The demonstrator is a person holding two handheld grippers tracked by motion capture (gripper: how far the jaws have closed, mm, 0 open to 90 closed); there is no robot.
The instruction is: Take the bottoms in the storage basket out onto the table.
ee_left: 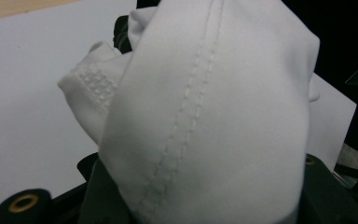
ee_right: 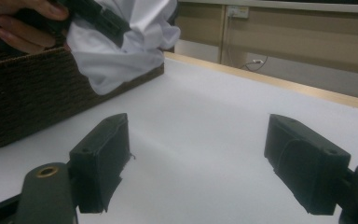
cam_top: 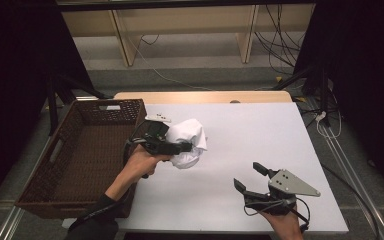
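Apparently soft and light, the bunched white cloth (cam_top: 189, 142) hangs clamped in the left tongs (cam_top: 182, 147) beside the brown wicker basket (cam_top: 55, 150); right tongs (cam_top: 250, 176) gape empty above the white surface (cam_top: 260, 130).

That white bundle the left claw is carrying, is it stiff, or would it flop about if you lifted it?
Probably floppy: the white cloth droops in soft folds around the left gripper. It looks light, since it hangs clear of the table from one pinch. Its stitched seam suggests thin garment fabric, unlikely to roll or break.
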